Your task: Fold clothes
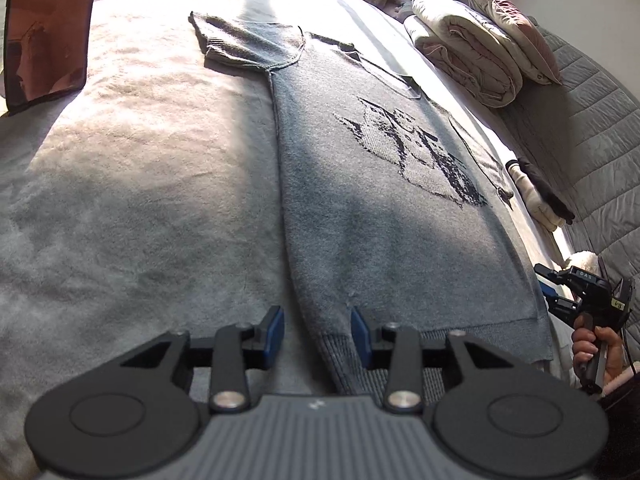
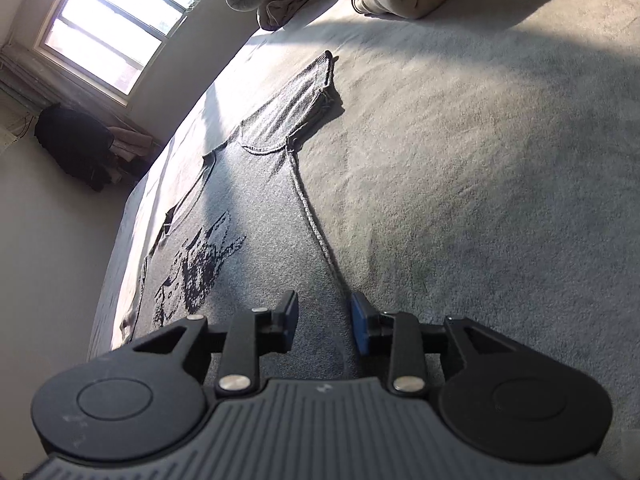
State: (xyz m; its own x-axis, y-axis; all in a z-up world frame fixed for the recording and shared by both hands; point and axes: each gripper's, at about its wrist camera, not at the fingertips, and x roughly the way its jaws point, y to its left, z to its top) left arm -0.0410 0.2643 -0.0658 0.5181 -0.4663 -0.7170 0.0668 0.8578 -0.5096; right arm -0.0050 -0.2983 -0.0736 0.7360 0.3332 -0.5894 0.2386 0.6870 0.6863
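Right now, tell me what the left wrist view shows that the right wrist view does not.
Only the left wrist view shows the right gripper held in a hand at the bed's edge, plus a brown-framed mirror.

Only the right wrist view shows the bright barred window and a dark pile of clothes below it.

Both show the grey knitted sweater with a dark pixel pattern lying flat on the pale fleece blanket, with folded bedding beyond. Both grippers are open at the sweater's edge, the left gripper at its ribbed hem.
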